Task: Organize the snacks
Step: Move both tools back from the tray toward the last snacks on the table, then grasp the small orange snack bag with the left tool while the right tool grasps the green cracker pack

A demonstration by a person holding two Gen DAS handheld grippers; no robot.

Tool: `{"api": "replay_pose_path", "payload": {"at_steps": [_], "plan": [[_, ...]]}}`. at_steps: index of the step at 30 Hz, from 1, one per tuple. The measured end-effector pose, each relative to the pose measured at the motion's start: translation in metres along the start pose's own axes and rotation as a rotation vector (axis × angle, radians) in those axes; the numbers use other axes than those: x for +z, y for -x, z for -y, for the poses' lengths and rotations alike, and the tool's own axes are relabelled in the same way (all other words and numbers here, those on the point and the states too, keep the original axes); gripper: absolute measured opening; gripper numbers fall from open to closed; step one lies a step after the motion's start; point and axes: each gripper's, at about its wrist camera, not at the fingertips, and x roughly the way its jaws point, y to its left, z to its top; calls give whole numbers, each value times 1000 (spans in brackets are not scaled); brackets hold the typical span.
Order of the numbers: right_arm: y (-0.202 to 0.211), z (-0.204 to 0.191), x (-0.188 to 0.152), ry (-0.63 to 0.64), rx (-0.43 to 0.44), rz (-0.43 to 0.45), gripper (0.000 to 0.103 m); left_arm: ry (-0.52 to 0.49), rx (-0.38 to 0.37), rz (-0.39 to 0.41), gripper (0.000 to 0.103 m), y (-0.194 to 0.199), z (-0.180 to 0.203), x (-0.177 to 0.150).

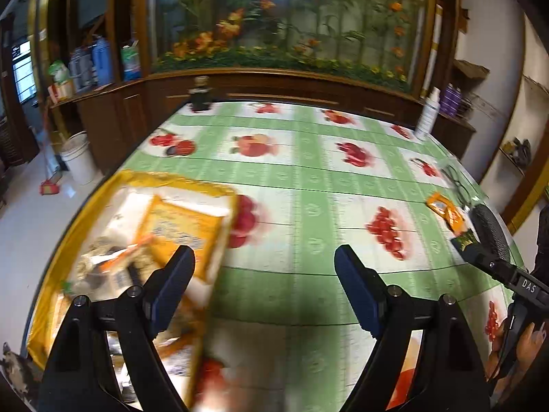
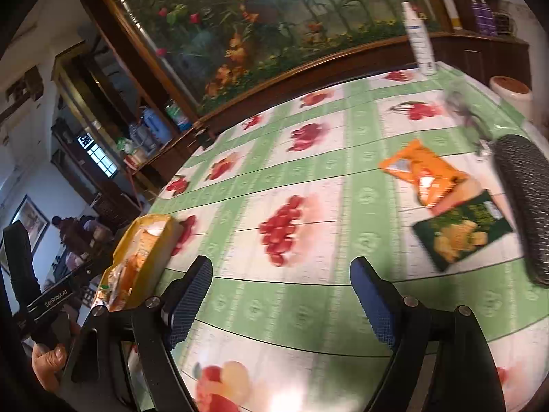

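A yellow-rimmed box point(image 1: 51, 274) at the table's left edge holds several snack packets, among them a large yellow one point(image 1: 182, 226); the box also shows in the right wrist view point(image 2: 151, 240). An orange snack packet point(image 2: 422, 175) and a dark green chip packet point(image 2: 459, 233) lie on the table's right side, and the orange packet also shows in the left wrist view point(image 1: 446, 211). My left gripper point(image 1: 264, 274) is open and empty, its left finger over the box. My right gripper point(image 2: 281, 288) is open and empty above bare tablecloth, left of the two packets.
The table point(image 1: 308, 178) has a green and white fruit-print cloth. A white spray bottle point(image 2: 418, 37) and a dark jar point(image 1: 200, 96) stand at its far edge. Glasses point(image 2: 470, 116) lie at the right. A wooden cabinet runs behind.
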Motion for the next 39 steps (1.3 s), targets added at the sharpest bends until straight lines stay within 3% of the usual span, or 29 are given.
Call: {"api": "replay_pose_path", "payload": {"at_steps": [8,13,16,25,30,36,39], "plan": [[29,49,-5,-40,-86,28,85,-179,-155,-64,84,-41,110,11],[43,73,-5,-62,-127,46,85,-168,-262,-146,84,-75,162,25],[49,82,-5,-66,-140,55,85,-150,-290,-179,84,-97,191,31],[55,92,-4,-39,-154,58,86,-142,-304,-215,83,-136,255,42],[54,92,-5,-34,-148,55,86,-178,-249,-238,83,-157,279,43],[52,91,2,-20,-144,48,86,-247,-189,-226,82,-170,267,37],[45,87,9,3,-146,35,87,-257,-181,-223,68,-170,248,41]]}}
